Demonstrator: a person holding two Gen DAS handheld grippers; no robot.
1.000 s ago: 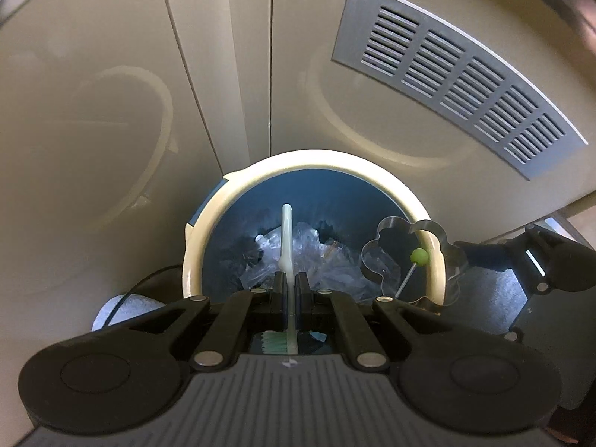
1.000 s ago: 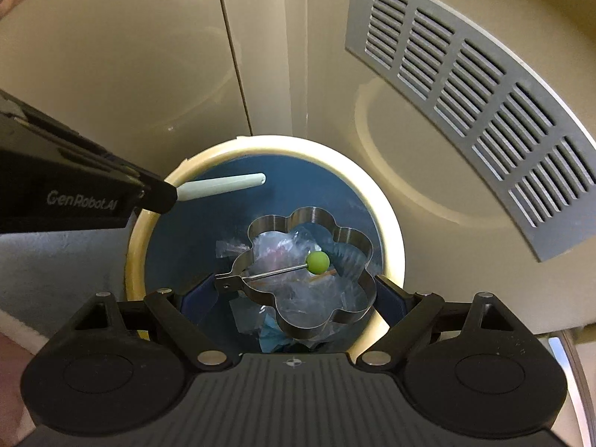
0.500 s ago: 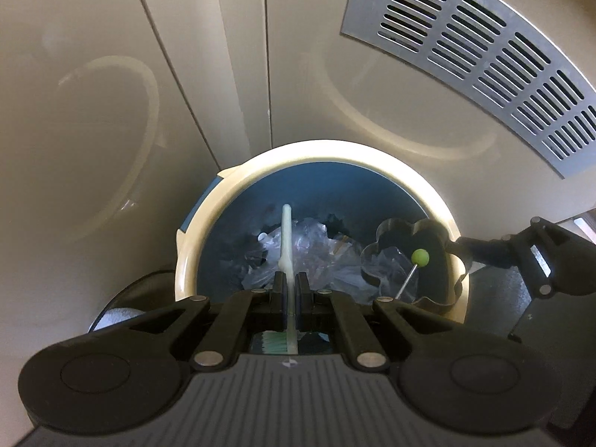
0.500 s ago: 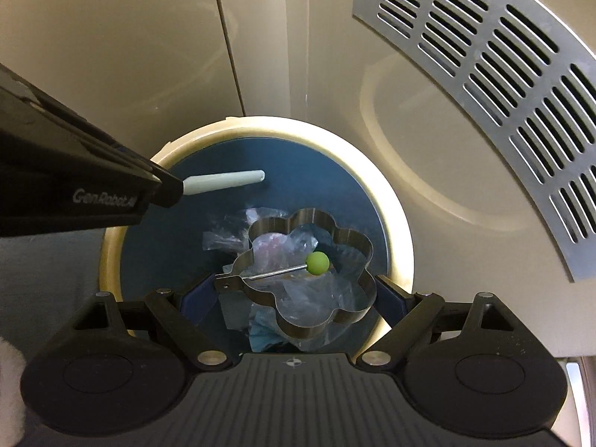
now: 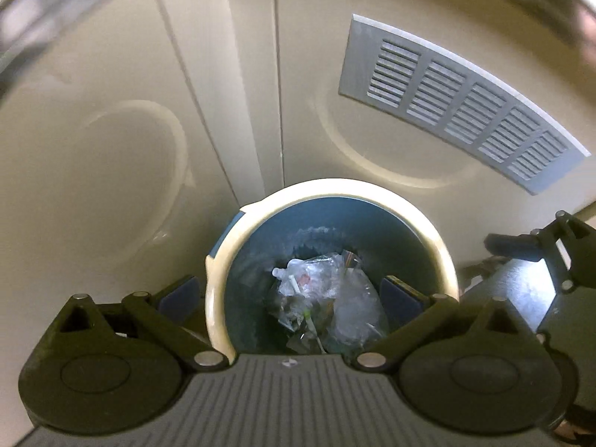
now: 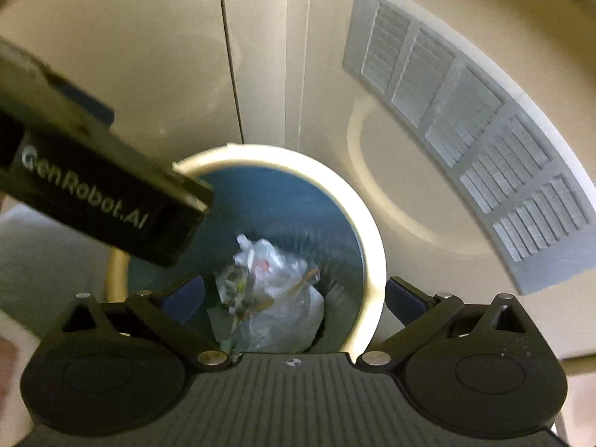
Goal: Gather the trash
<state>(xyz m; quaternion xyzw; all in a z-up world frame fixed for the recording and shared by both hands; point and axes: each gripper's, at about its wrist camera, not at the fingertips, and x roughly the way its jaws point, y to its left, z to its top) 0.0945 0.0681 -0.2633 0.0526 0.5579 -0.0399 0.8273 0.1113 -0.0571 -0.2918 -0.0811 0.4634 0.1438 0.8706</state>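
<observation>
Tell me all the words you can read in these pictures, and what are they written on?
"GenRobot.AI": white letters, a bit blurred, on the black side of the left gripper, seen from the right wrist camera.
No words show on the bin, the vent grille or the trash.

Below my black left gripper [image 5: 288,296] and black right gripper [image 6: 294,296], each with dark blue pads [image 5: 400,294], sits a blue bin [image 5: 260,260] with a cream rim [image 5: 421,219], holding clear crumpled plastic [image 5: 346,298], against beige cabinet doors [image 5: 111,130] bearing a grey slatted vent [image 5: 458,108].
</observation>
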